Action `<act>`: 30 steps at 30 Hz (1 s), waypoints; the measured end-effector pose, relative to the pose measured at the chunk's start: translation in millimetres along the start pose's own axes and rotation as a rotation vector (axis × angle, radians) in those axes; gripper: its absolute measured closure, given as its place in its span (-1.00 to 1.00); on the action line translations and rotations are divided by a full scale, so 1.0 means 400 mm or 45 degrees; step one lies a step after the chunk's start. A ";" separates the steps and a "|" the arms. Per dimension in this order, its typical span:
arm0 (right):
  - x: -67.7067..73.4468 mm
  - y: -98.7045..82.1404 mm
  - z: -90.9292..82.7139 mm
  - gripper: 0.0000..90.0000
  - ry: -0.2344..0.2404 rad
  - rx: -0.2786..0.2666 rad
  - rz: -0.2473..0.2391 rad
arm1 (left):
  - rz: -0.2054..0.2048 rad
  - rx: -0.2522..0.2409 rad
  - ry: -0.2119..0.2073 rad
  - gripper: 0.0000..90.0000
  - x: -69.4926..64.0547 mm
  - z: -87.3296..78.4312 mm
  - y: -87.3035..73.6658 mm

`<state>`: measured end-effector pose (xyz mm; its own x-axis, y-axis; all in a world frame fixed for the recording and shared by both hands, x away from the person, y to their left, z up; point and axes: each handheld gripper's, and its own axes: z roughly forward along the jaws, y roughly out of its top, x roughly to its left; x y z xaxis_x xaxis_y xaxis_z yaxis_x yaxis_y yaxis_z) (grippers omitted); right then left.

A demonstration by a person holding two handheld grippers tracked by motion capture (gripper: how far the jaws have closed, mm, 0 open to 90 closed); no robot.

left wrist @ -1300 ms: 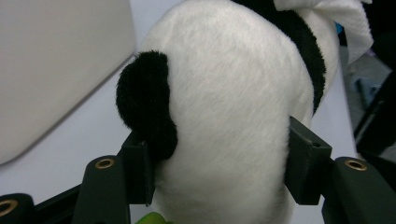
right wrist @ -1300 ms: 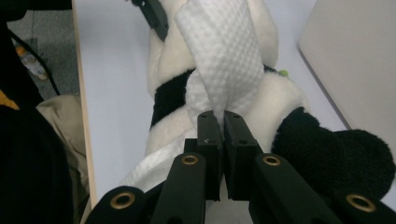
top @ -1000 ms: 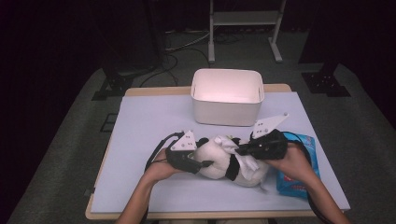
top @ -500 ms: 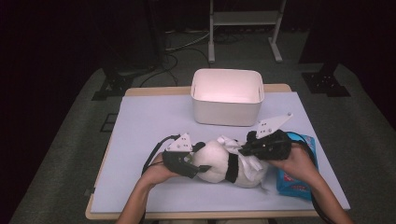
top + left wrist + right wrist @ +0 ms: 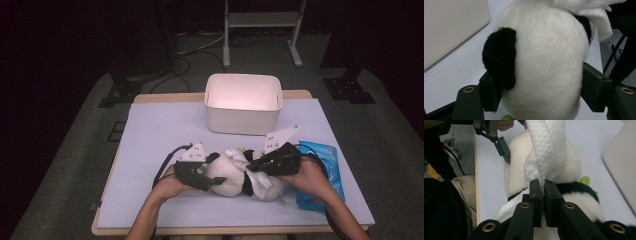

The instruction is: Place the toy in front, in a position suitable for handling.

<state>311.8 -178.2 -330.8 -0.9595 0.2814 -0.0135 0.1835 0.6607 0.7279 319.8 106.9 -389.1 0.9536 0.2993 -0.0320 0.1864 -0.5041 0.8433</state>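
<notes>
A black-and-white plush panda [image 5: 225, 179] lies on its side near the table's front edge. My left gripper [image 5: 210, 180] grips its head from the left. In the left gripper view the jaws press on both sides of the white head [image 5: 544, 50], just below a black ear [image 5: 500, 57]. My right gripper [image 5: 252, 167] reaches over the panda from the right. It is shut on a white textured wipe [image 5: 549, 147] that drapes across the panda's body [image 5: 571, 170]. The left gripper [image 5: 499, 142] appears at the top of the right gripper view.
A blue wipes packet [image 5: 322, 175] lies under the person's right hand at the table's right side. A white open bin [image 5: 243, 117] stands at the back centre. The pale table cover [image 5: 160, 135] stretches to the left. Dark floor and stands surround the table.
Both grippers keep their hold. The left gripper and the panda's head have shifted slightly toward the front edge, and the right gripper has drawn the wipe a little leftward over the body.
</notes>
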 end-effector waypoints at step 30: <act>-0.071 -0.095 -0.103 0.88 -0.123 -0.139 0.187 | 0.090 0.022 0.000 -0.38 -0.010 -0.005 -0.020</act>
<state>323.3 -239.9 -329.9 -0.8984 0.4377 0.0363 0.2904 0.5301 0.7966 314.1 111.4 -394.5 0.9646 0.2621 0.0274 0.1226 -0.5382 0.8339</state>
